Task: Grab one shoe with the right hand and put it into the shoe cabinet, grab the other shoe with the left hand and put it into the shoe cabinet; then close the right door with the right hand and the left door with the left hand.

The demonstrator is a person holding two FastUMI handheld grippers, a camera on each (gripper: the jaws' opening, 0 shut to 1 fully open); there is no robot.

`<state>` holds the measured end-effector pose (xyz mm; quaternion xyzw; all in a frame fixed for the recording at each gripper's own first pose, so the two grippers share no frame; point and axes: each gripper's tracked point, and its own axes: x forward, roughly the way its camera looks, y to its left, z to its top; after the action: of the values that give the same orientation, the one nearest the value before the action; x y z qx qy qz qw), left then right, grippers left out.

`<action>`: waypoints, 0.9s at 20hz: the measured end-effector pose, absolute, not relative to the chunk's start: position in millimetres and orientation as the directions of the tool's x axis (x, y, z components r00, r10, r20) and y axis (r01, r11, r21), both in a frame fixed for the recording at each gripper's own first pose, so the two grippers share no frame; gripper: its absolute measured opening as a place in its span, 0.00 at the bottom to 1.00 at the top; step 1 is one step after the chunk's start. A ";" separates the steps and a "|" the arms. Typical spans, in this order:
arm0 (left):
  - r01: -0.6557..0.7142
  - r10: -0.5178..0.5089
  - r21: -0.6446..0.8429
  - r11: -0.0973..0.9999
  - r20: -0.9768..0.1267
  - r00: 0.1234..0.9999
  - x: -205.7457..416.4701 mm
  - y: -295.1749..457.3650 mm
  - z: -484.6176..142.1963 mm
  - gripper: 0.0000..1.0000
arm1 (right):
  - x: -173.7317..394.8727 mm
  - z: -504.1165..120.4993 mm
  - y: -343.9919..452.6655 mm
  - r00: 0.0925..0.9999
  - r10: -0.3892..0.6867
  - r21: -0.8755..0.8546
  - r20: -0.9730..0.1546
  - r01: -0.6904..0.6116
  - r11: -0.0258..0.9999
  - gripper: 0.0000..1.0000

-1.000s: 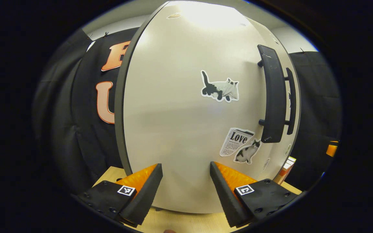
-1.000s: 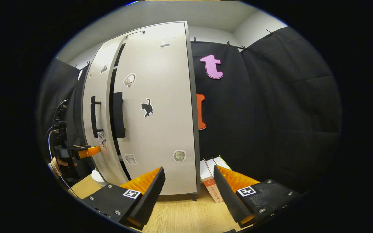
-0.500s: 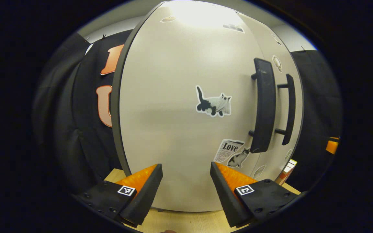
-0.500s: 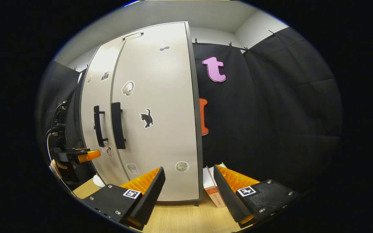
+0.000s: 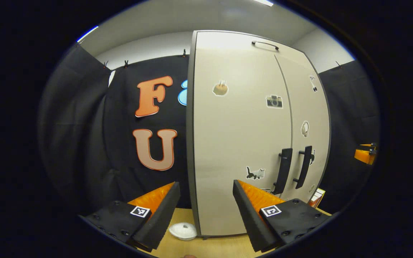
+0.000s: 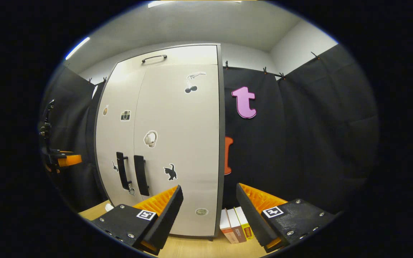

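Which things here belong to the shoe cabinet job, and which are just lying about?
Part of the job:
shoe cabinet, both doors shut
left door and its handle
right door and its handle
left tool, open
right tool, open

Just lying about:
books standing right of the cabinet
small white lid-like object on the wooden table

Both grippers look the same build. In the left gripper view, the left gripper (image 5: 206,211) has two wedge-shaped fingers with ribbed inner faces, each bolted to a flat black plate with small round screws along the edge. Each plate carries a little square black-and-white marker tag near its tip. Same deal for the right gripper (image 6: 209,215) in the right gripper view: ribbed wedges, matte black plates, shiny screw heads, one marker tag per side.
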<state>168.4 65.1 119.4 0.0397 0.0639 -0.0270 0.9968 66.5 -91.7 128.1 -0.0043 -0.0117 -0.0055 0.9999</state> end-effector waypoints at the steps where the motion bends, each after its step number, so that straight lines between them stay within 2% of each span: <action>1: 0.038 -0.030 0.070 0.997 -0.118 0.993 160.0 78.4 133.6 0.94 | 62.1 138.0 -89.9 1.000 -0.004 -0.003 0.020 0.004 1.000 0.92; 7: -0.049 0.050 0.056 0.997 -0.033 0.998 104.1 152.5 218.9 0.96 | 36.5 192.3 -79.4 0.998 0.031 -0.046 0.053 -0.028 0.999 0.92; 10: -0.103 0.100 0.102 0.989 0.034 0.994 81.1 182.4 254.2 0.96 | 30.3 206.1 -75.3 0.998 0.036 -0.073 0.057 -0.032 0.997 0.92; 13: -0.151 0.141 0.155 0.976 0.075 0.987 63.7 195.5 271.6 0.94 | 27.3 206.1 -66.4 0.998 0.053 -0.082 0.042 -0.049 0.995 0.92; 17: -0.123 0.114 0.139 0.983 0.068 0.991 53.8 188.9 268.9 0.96 | 26.9 202.0 -54.0 0.996 0.085 -0.077 0.026 -0.083 0.994 0.93; 18: -0.117 0.110 0.135 0.984 0.060 0.992 54.7 187.2 265.1 0.98 | 27.0 202.5 -51.9 0.995 0.092 -0.075 0.027 -0.090 0.993 0.97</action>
<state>54.7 187.2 265.1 0.0695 -0.0263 0.0569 0.9956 27.0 -51.9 202.5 -0.0369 -0.0150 0.0456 0.9982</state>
